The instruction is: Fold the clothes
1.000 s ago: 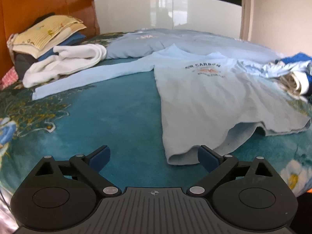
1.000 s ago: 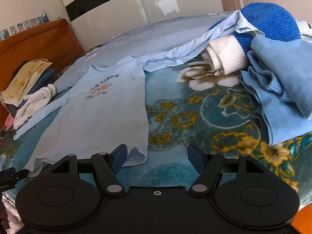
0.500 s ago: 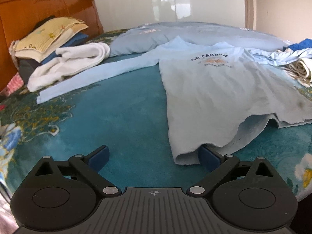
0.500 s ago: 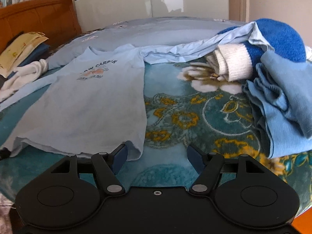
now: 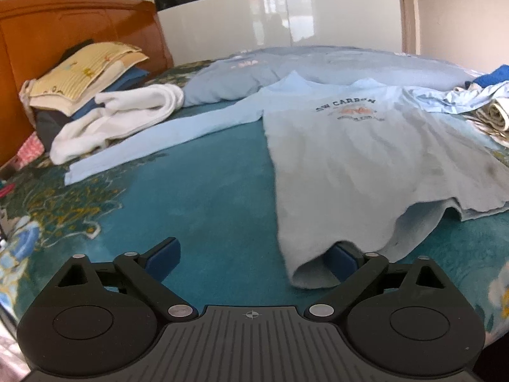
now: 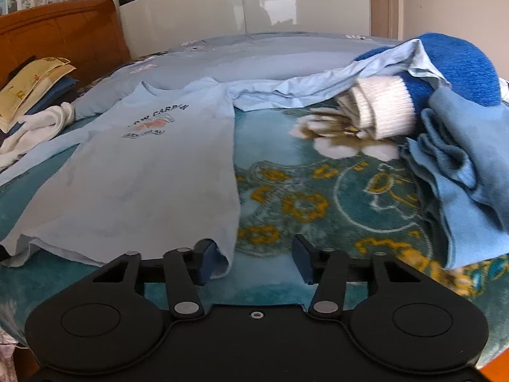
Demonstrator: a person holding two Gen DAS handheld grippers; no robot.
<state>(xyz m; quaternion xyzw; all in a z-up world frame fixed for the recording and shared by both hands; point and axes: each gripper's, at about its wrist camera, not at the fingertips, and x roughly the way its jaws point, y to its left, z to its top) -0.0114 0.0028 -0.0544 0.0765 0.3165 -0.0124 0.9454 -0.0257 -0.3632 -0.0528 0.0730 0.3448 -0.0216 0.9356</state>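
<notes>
Left wrist view: the left gripper (image 5: 253,256) sits low at the near edge of the bed (image 5: 203,197), jaws spread wide and gripping nothing. Its right finger (image 5: 342,262) is tucked under the lifted near-left hem corner of the light blue long-sleeved shirt (image 5: 343,159); the left finger (image 5: 163,256) stands over bare teal bedspread. The shirt lies face up, printed chest toward the far side, one sleeve (image 5: 159,141) stretched flat toward the left edge. At the far left, against the wooden headboard (image 5: 79,31), a stack of folded items (image 5: 86,76) rests with a white garment (image 5: 121,117) draped in front of it. A pale blue duvet (image 5: 318,67) covers the far side of the bed. Right wrist view: the right gripper (image 6: 253,261) is at the near edge, jaws wide apart and holding nothing. Its left finger (image 6: 203,264) is partly covered by the shirt's (image 6: 152,172) near-right hem corner; the right finger (image 6: 302,262) is over the flowered bedspread, clear of cloth. Toward the right edge lies a heap of clothes (image 6: 451,121): a bright blue knit, a white ribbed cuff and lighter blue fabric, with the shirt's other sleeve (image 6: 318,89) running up onto it.
</notes>
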